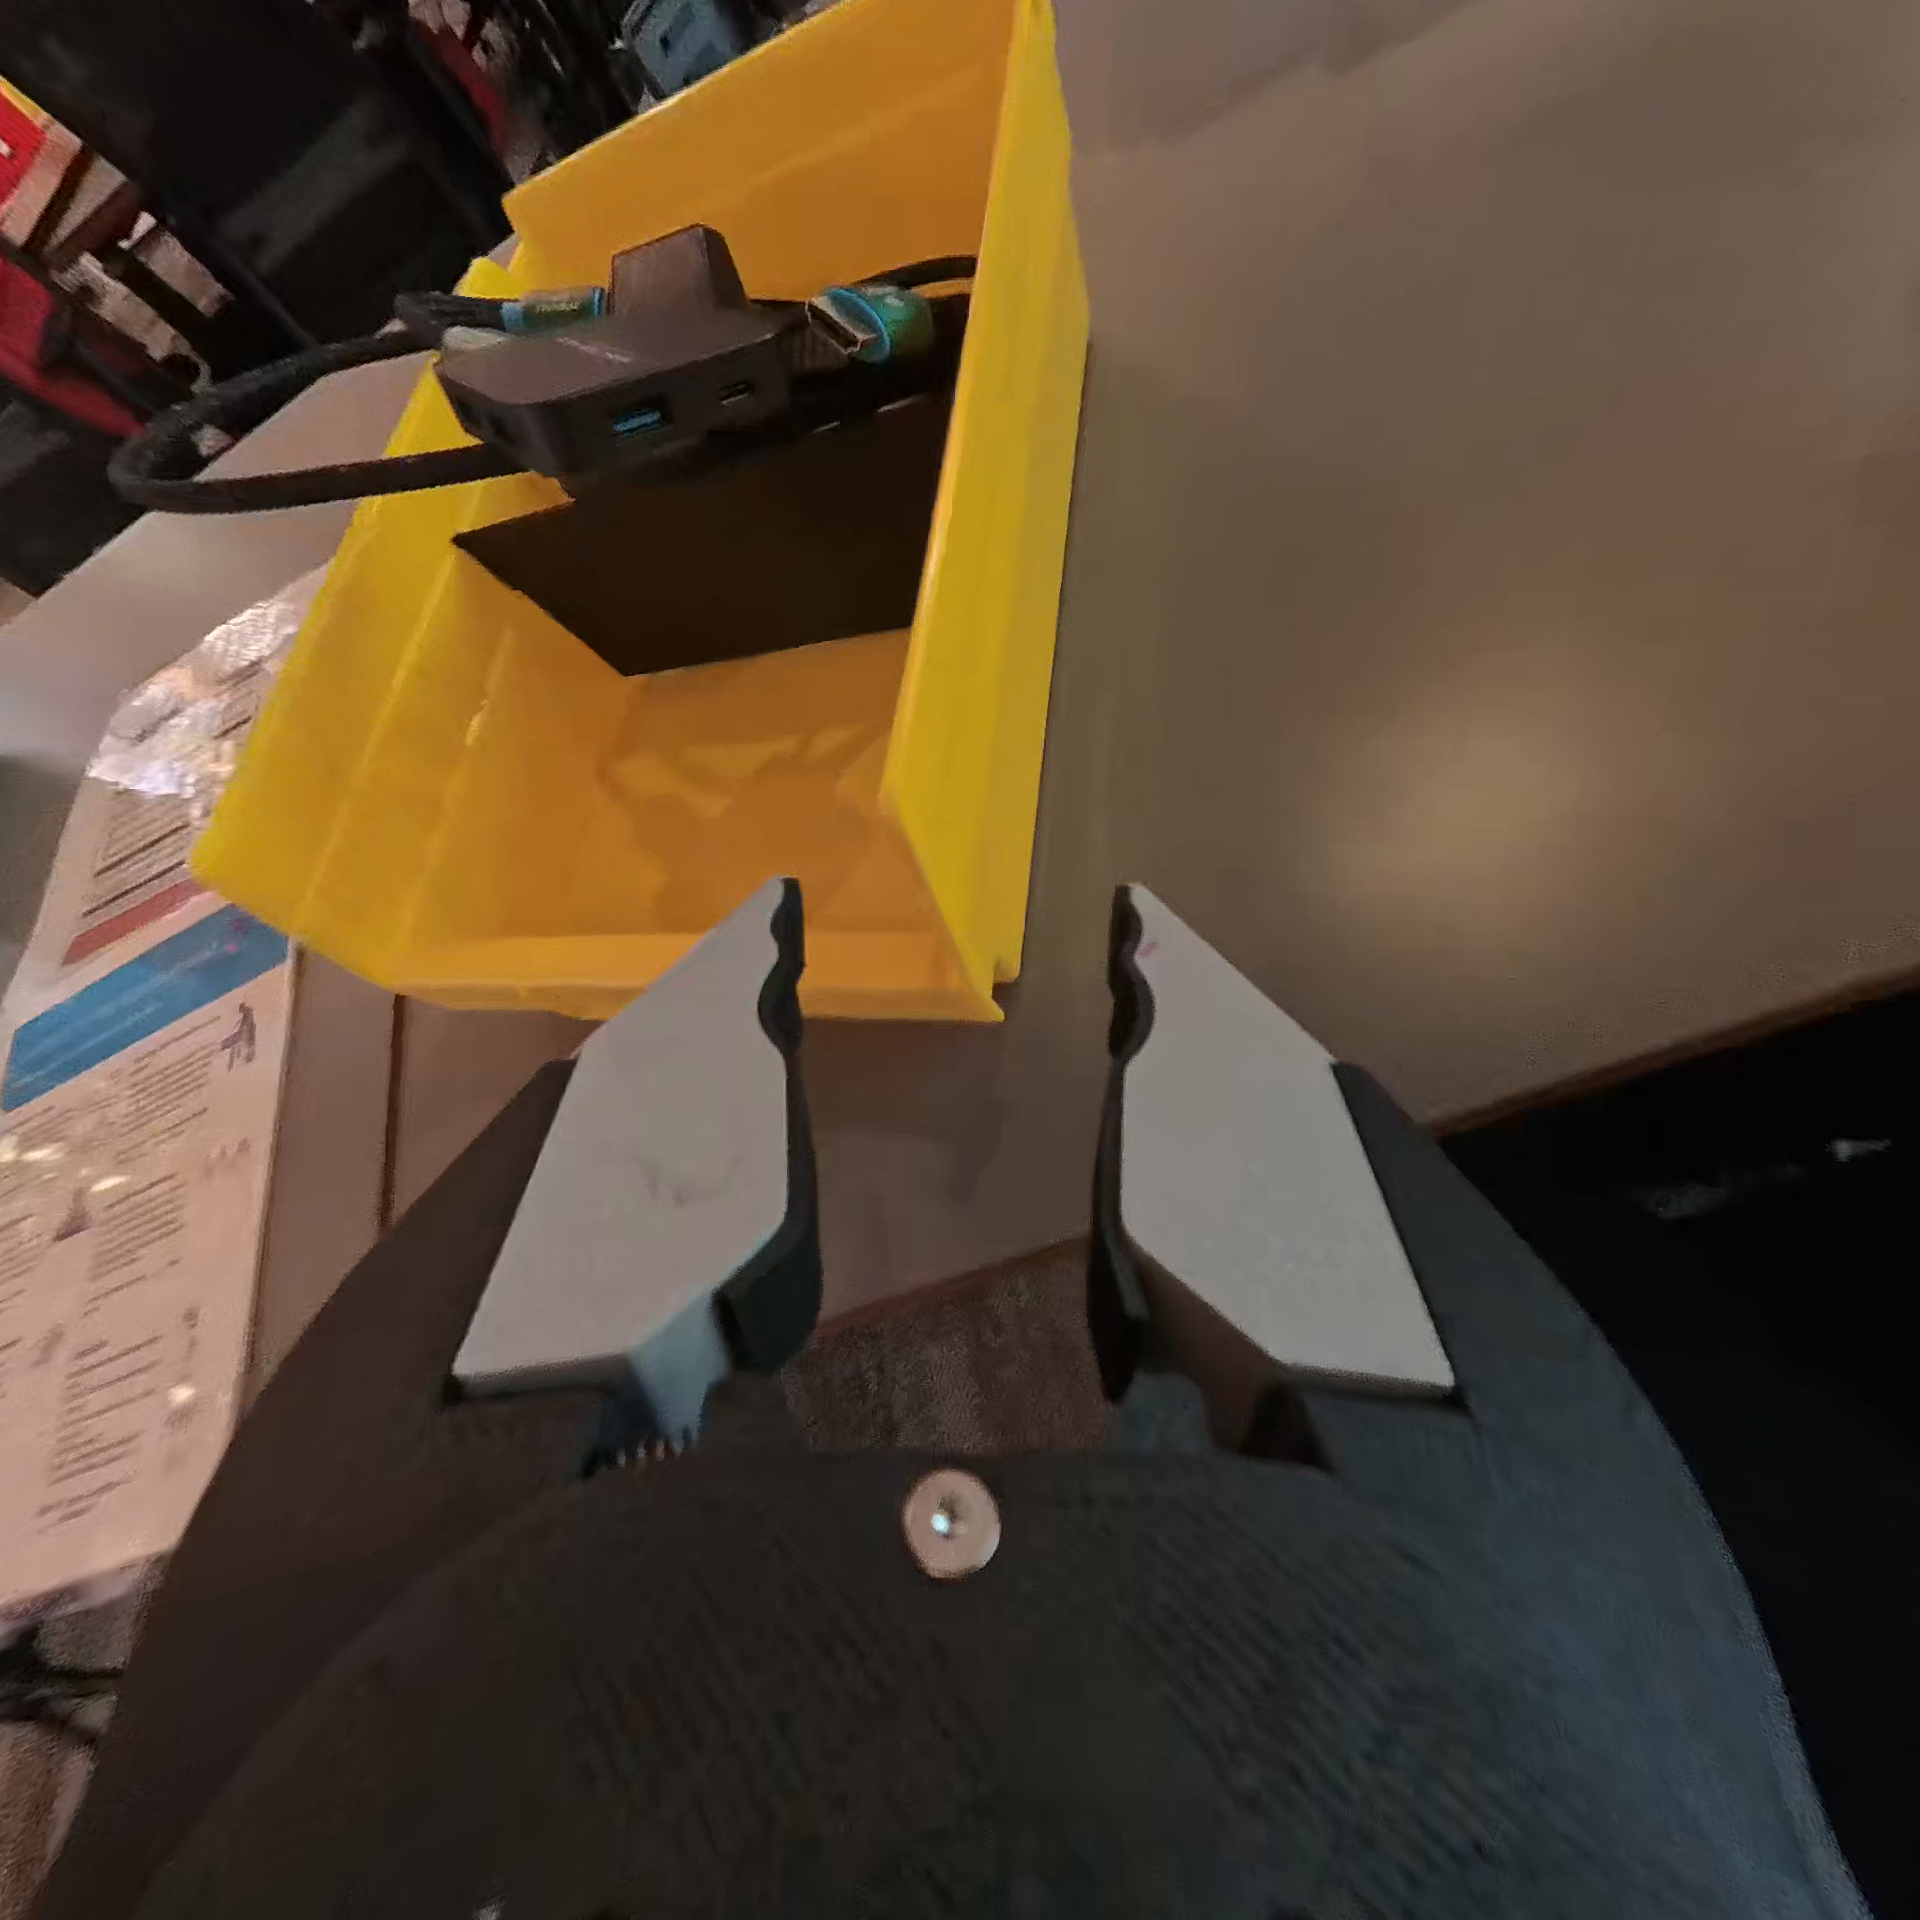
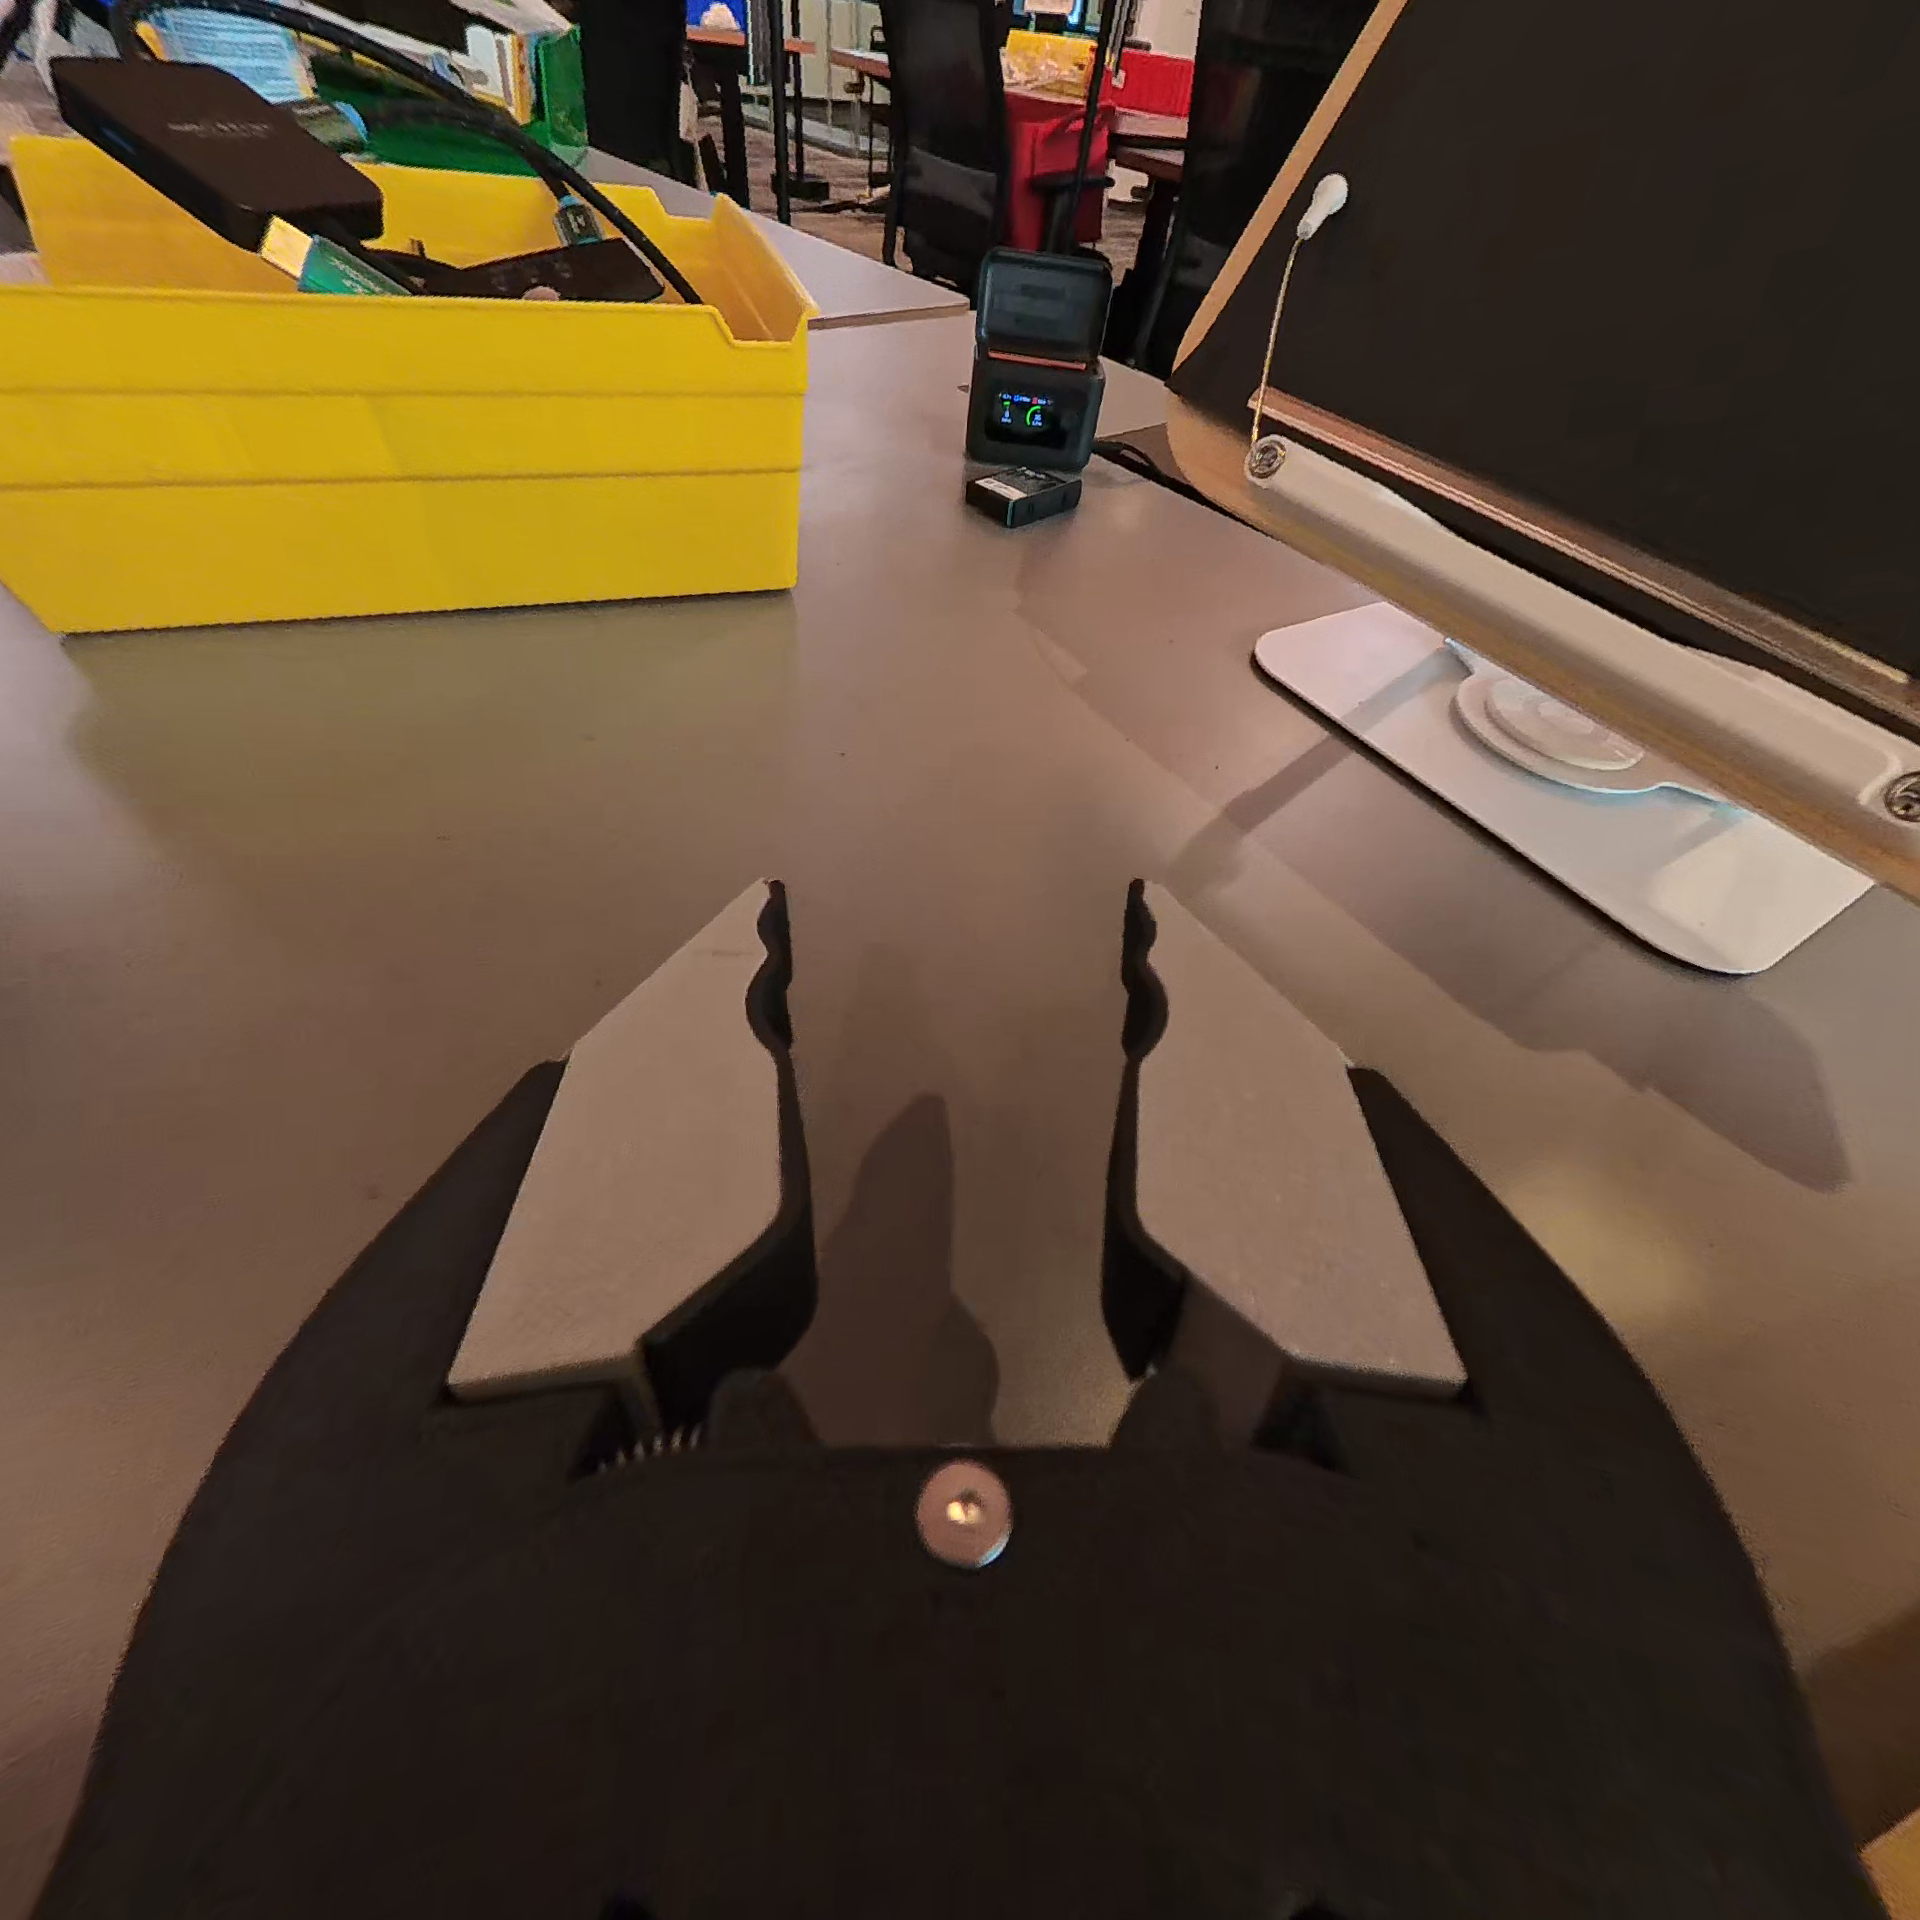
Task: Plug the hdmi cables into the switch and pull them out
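Inside yellow bin (image 1: 966, 582), switch (image 1: 613, 400) with HDMI plugs (image 1: 868, 322), both grippers' jaws spread, empty

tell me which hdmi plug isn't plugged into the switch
The right-hand plug: its metal tip lies bare beside the switch, while the left plug appears seated.

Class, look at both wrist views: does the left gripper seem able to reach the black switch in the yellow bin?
Probably yes. The left gripper is open and empty at the yellow bin's near edge; the switch lies uncovered ahead, with nothing between.
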Motion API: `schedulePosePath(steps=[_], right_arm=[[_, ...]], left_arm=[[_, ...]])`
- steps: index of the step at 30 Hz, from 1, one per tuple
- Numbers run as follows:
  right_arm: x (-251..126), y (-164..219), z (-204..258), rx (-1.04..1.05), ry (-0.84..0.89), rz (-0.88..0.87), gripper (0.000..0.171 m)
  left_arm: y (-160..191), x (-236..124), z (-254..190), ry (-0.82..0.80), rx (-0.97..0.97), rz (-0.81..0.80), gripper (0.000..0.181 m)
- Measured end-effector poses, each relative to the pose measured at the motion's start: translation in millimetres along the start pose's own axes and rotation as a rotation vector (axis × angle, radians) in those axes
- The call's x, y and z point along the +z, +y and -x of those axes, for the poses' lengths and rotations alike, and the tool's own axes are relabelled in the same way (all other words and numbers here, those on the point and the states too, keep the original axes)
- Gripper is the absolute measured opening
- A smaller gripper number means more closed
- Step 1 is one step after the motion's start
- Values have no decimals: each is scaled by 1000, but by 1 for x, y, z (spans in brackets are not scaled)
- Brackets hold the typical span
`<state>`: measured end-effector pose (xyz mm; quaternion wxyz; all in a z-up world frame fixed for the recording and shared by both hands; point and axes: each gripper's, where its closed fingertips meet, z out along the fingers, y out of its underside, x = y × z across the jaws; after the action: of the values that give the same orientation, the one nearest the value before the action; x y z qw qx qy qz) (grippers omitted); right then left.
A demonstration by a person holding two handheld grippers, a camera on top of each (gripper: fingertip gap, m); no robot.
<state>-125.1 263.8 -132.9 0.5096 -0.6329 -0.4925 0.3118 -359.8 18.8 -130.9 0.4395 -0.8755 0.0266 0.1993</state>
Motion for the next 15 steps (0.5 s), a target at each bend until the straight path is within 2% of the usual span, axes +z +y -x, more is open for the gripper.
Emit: schedulePosePath(steps=[1, 2, 3, 6, 9, 13, 15], right_arm=[[0, 0, 1, 13, -9, -3, 63], [-2, -1, 3, 27, -25, -10, 63], [-3, -2, 5, 40, -42, -19, 63], [-9, -7, 7, 108, -82, -56, 64], [-16, -7, 5, 199, -108, -71, 76], [-29, -7, 6, 300, -147, -97, 78], [-31, -8, 12, 322, -194, -106, 80]], left_arm=[[-2, 8, -4, 31, -27, -9, 55], [-5, 14, -15, 94, -61, -16, 48], [-10, 18, -25, 149, -98, -25, 55], [-30, 17, -51, 256, -132, -82, 48], [-38, 18, -41, 187, -77, -92, 53], [-55, 10, -29, 187, -33, -164, 54], [-67, 8, -12, 130, 40, -193, 54]])
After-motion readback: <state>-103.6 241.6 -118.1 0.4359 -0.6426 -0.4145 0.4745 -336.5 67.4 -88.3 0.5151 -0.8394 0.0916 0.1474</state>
